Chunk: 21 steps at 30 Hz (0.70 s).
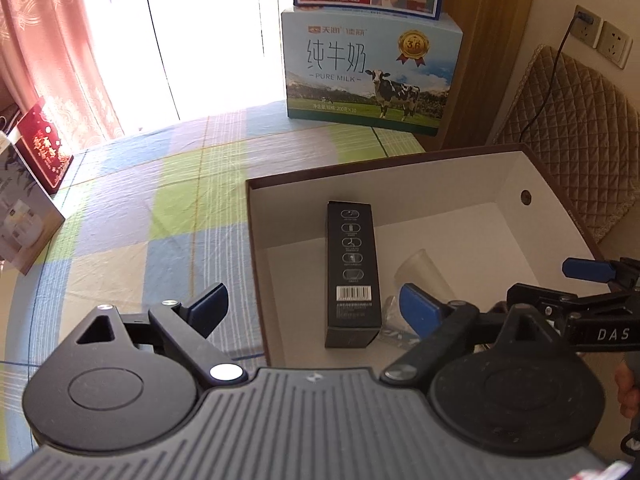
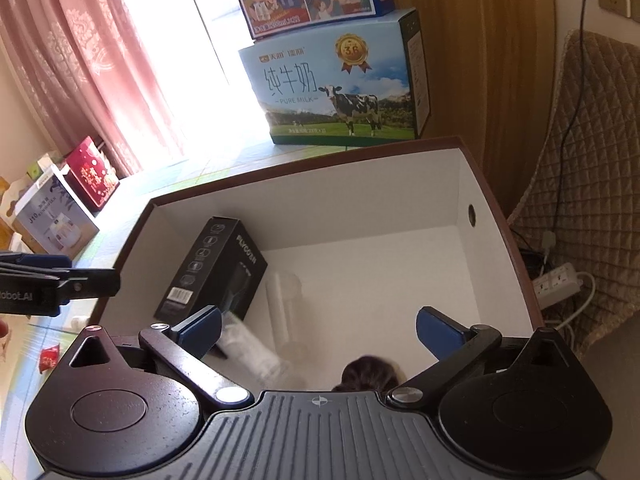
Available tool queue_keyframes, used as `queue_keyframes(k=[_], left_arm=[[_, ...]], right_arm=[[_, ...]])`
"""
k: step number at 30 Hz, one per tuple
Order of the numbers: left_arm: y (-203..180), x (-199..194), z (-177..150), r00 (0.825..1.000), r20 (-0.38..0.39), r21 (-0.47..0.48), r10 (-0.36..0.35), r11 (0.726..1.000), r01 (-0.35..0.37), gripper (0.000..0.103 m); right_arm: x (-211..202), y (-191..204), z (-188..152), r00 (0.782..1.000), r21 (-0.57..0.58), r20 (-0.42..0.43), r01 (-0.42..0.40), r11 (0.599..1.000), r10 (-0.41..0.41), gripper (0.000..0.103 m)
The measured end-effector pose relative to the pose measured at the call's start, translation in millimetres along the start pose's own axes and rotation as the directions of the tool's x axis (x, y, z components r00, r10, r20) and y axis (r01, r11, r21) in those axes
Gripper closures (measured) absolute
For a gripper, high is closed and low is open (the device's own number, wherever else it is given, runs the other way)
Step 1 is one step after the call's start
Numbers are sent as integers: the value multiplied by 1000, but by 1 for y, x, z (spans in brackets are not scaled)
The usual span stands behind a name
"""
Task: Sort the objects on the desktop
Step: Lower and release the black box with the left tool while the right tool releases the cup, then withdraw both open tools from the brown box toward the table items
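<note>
Nearest in the right wrist view, the right gripper (image 2: 318,330) is being held over the open storage box (image 2: 460,184) with its jaws spread wide and nothing between them; just beyond its left jaw a blurred whitish bottle-like item (image 2: 256,354) is lying on the box floor, and between the jaws a dark rounded object (image 2: 370,372) is showing at the near edge, too unclear to be named. Slightly farther in, a translucent plastic cup (image 2: 282,300) is resting on its side, and the black carton (image 2: 212,270) is lying against the box's left wall, ahead and left of the jaws. The left gripper (image 1: 316,308) is likewise being held with jaws wide and empty, straddling the box's near left wall, the carton seen lengthwise between them. The carton is judged stiff, light and smooth-sided, best taken across its narrow width near the middle; the cup is judged thin, easily crushed and apt to roll, so a gentle hold at the rim is being suggested. What is left on the checked tabletop (image 1: 160,208) is being shown poorly: only the right wrist view is catching a small red packet (image 2: 49,358) far left of the jaws, while the dark object is absent from the left view. Farthest off, a milk carton case (image 1: 370,72) is standing by the window.
</note>
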<state>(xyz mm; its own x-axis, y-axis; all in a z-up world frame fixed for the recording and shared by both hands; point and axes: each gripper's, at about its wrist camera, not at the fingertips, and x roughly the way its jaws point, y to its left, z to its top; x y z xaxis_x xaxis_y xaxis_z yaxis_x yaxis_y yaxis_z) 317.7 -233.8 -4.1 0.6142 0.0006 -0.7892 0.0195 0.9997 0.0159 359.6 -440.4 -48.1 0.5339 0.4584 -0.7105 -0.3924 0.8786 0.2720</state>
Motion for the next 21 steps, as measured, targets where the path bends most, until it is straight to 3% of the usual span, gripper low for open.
queue_keyframes(k=[21], left_arm=[[43,-73,-65,998,57,-41,13,999,-11,11]], right_arm=[[-57,55,-41,998,-42,62,-1,999,4,2]])
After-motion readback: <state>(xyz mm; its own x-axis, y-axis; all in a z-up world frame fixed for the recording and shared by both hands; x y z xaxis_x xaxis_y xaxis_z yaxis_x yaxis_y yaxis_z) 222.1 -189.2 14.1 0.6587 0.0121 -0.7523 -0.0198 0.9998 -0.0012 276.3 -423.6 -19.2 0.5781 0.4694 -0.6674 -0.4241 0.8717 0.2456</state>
